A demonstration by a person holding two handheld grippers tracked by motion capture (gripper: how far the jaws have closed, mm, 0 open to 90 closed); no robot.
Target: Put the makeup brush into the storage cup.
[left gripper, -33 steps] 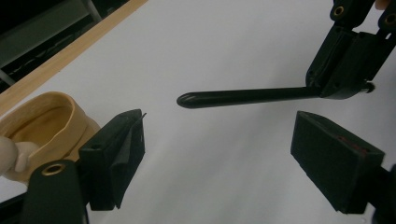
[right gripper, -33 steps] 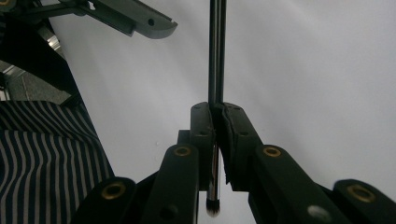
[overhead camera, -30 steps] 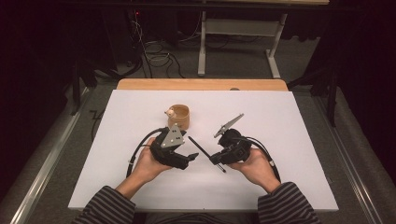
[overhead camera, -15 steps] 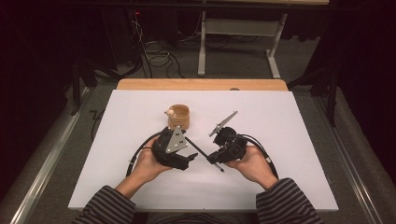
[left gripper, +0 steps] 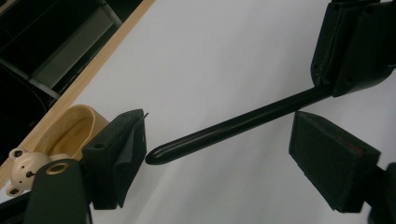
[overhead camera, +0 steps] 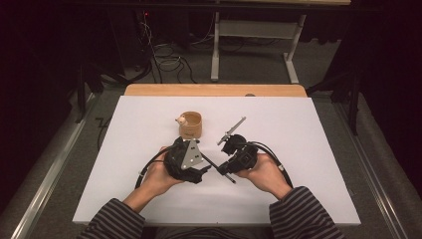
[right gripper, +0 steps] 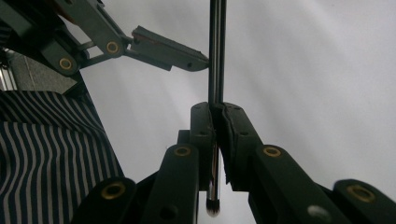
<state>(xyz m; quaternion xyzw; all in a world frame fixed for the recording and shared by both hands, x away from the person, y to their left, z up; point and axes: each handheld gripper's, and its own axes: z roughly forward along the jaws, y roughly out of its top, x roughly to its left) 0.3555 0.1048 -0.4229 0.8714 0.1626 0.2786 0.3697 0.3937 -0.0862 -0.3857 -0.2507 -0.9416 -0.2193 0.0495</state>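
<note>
A thin black brush lies level between my two grippers, just above the white table. My right gripper is shut on it near its bristle end, with the bristle tip poking out behind the jaws. In the right gripper view the brush shaft runs straight out from my right gripper. My left gripper stands open, and the rounded brush handle reaches in between its jaws, close to one pad without touching it. A wooden cup with a small bear figure stands just beyond my left gripper.
A wooden strip borders the table's far side, with desk legs and cables on the floor beyond it. Striped sleeves come in at the near edge. Bare white surface spreads to the left, right and far right of the hands.
My right gripper has edged a little to the left with the brush, bringing the handle end in between the left gripper's jaws. The left gripper has stayed put.
</note>
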